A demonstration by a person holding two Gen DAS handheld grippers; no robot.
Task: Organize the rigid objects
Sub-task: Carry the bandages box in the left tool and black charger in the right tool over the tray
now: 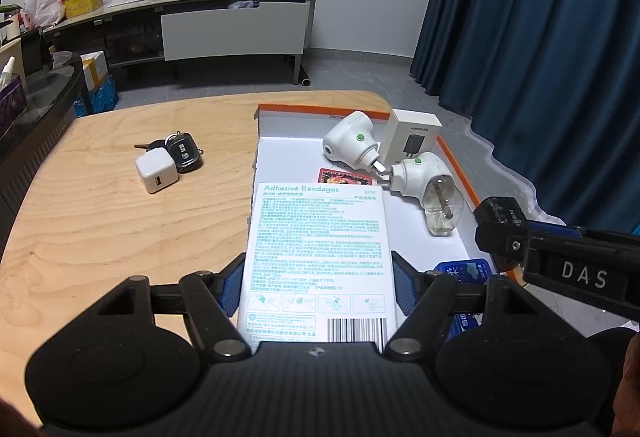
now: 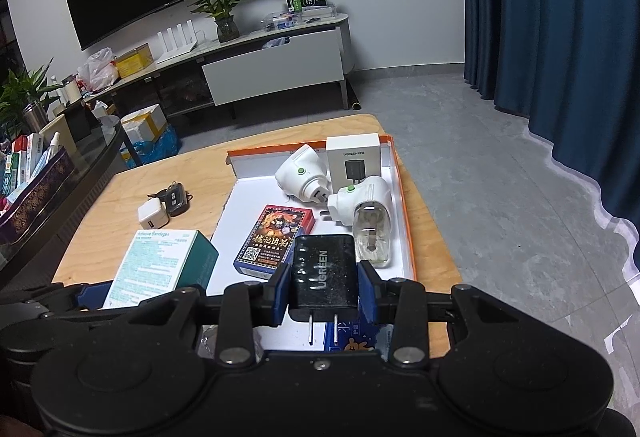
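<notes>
Living room, wooden surface (image 1: 120, 221), sorting about half done.

Left wrist view: on the bare wood, a white charger cube (image 1: 156, 173) touching a car key (image 1: 185, 153), both outside the tray (image 1: 456, 165) and, by the look of it, left to sort. Inside the tray, two white plug-in units (image 1: 352, 141), a white box (image 1: 414, 137), a card pack (image 1: 345, 176). Left gripper (image 1: 318, 277) angled down over the tray's near edge, jaws part-way wide and clamped on the bandage box (image 1: 320, 237).

Right wrist view: same tray (image 2: 404, 205), blue packet (image 2: 360, 341) at its near end. Right gripper (image 2: 324, 289) pitched down above the tray, jaws narrow and gripping the black charger (image 2: 324, 269), prongs toward the camera, not yet set down.
</notes>
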